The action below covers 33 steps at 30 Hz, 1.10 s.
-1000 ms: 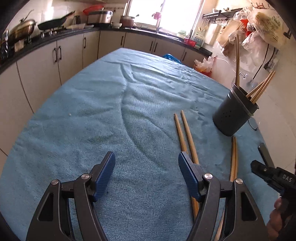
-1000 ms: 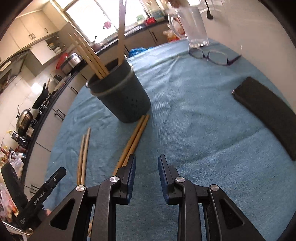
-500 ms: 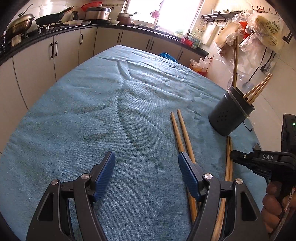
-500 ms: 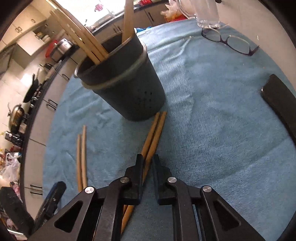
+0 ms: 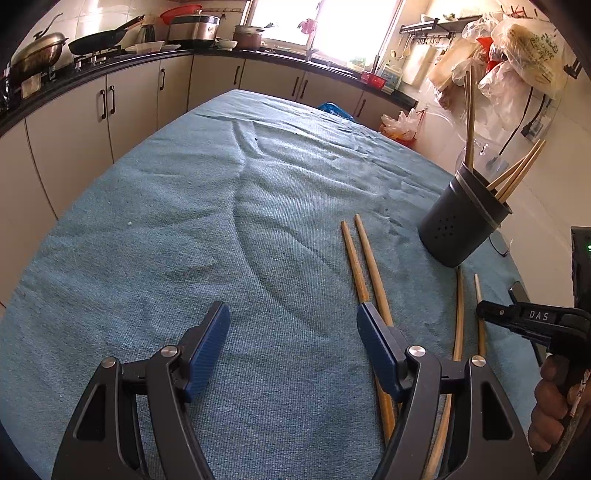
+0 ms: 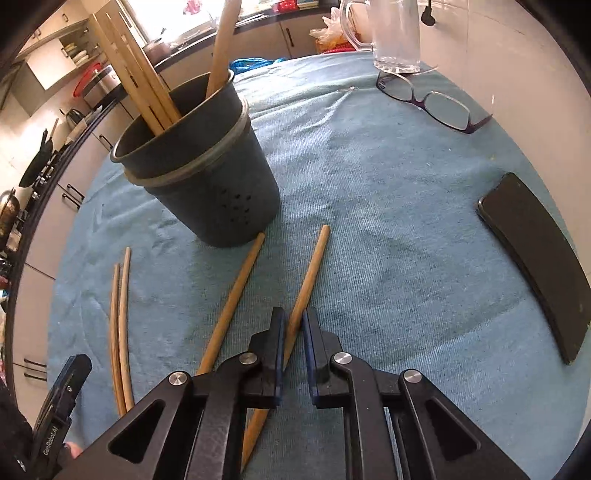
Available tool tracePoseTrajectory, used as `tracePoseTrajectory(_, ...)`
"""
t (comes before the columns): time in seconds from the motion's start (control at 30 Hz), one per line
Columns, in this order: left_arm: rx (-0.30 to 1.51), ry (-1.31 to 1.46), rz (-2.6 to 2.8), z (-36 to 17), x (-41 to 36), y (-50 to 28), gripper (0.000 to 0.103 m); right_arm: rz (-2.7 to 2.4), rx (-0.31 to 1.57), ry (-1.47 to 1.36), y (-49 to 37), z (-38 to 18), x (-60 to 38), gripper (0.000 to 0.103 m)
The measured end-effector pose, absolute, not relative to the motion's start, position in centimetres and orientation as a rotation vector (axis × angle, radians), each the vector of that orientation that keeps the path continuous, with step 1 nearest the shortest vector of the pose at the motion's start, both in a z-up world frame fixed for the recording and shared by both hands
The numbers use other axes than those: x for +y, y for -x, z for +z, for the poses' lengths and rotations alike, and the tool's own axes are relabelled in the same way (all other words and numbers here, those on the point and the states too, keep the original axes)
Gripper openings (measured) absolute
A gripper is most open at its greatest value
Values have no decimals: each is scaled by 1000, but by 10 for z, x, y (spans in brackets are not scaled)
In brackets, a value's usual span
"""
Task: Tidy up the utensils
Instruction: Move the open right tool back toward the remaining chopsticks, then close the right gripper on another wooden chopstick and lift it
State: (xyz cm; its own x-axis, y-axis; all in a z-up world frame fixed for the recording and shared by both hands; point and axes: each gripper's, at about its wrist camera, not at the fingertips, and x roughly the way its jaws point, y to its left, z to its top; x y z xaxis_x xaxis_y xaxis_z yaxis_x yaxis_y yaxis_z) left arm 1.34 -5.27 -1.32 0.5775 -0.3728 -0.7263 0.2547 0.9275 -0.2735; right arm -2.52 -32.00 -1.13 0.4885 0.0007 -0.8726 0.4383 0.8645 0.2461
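1. A blue cloth [image 5: 221, 229] covers the whole table; it is wrinkled, with a long crease running towards the far end.
2. Pale kitchen cabinets [image 5: 92, 114] under a dark counter run along the left and far sides, with a wok [image 5: 99, 37] and pots on top, and a bright window [image 5: 325, 22] beyond.
3. A dark holder [image 6: 207, 177] stands on the cloth at the right of the table, with several chopsticks upright in it.
4. The right gripper [image 6: 293, 332] pinches one chopstick [image 6: 314, 258] lying just near of the holder; its jaws have just closed on it. A second chopstick [image 6: 240, 280] lies beside it on the left, angled apart.
5. The left gripper [image 5: 291, 332] hangs over the cloth with fingers spread, holding nothing.
6. Another pair of chopsticks [image 5: 362, 258] lies by its right finger.
7. Glasses [image 6: 432, 103], a phone [image 6: 539, 258] and a clear jug [image 6: 395, 33] sit on the right side.
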Motion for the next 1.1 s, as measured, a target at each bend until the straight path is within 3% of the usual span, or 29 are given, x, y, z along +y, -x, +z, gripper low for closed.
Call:
tracePoseTrajectory(0.4,935,81,-378,-10,-75,-15,70,-200,839,-470,57,-21,-316,10)
tracePoseTrajectory(0.57,977,32,-366,-10,-94,-24,47,-173,798,-480,62,-23,-319,10)
tracePoseTrajectory(0.67,991,-3,-354,-9,-103,-30,41,-143,781,-523,65,-24,-325,10)
tracePoseTrajectory(0.87,1029,-46,-336,-9,-120,-42,40,-126,773,-545,67,-26,-327,10)
tracePoseTrajectory(1.0,1024,-172,-282,-10,-136,-45,29,-125,773,-547,67,-27,-327,10)
tracePoseTrajectory(1.1,1032,-204,-283,-9,-144,-49,14,-125,773,-547,66,-27,-325,10)
